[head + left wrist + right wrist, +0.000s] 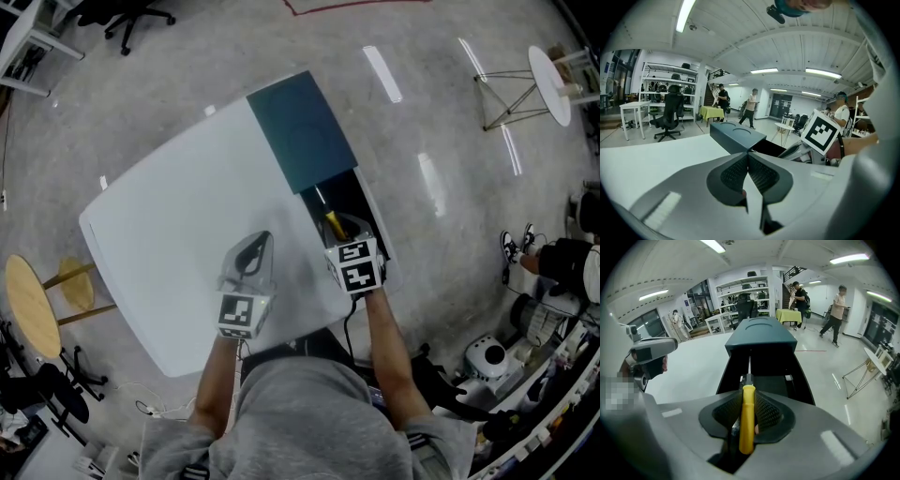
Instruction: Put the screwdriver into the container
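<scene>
A yellow-handled screwdriver [747, 416] with a thin metal shaft is pinched between the pads of my right gripper [746, 412], its tip aimed into the open dark container [761, 376]. In the head view the right gripper [349, 246] hangs over the container's open black interior [352, 208], the screwdriver [333, 222] poking forward from it. A teal lid [300, 131] is slid back over the container's far half. My left gripper [253, 255] rests over the white table [178, 225], left of the container, jaws together with nothing between them [748, 171].
The table's near right edge runs just beside the container. A round wooden stool [33, 305] stands at the table's left corner. People walk in the far background, and a small white round table [548, 84] stands on the floor at right.
</scene>
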The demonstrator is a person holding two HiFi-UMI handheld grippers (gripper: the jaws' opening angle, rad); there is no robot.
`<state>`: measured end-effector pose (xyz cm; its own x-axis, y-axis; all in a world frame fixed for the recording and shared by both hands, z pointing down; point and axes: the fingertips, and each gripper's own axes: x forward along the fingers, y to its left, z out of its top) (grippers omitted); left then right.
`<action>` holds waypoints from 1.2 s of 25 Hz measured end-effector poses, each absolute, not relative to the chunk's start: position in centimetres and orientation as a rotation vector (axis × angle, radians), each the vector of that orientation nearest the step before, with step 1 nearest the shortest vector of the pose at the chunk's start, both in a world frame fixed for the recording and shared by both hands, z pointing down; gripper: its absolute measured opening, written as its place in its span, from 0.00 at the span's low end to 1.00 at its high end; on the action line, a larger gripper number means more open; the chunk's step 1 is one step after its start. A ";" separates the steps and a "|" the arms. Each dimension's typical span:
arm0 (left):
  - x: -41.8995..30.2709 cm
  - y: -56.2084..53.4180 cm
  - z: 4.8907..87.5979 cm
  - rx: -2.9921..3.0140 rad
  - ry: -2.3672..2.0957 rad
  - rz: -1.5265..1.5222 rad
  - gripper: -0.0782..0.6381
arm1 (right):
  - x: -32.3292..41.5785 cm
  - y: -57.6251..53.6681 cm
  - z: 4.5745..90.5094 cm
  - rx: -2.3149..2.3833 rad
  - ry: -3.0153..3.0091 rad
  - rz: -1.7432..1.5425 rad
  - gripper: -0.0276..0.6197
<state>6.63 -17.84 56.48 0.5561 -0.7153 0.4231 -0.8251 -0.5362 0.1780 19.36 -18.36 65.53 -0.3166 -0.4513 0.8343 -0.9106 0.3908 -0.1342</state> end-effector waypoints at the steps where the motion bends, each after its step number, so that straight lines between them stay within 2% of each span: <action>1: 6.6 -18.0 56.7 2.434 -1.258 0.427 0.13 | 19.3 -18.4 65.7 1.161 -1.918 0.808 0.17; 17: 6.6 -17.9 57.1 2.447 -1.251 0.430 0.13 | 19.1 -18.5 66.4 1.206 -1.908 0.805 0.18; 30: 5.6 -16.8 52.2 2.535 -1.328 0.375 0.13 | 20.5 -18.3 59.1 1.439 -2.048 0.652 0.17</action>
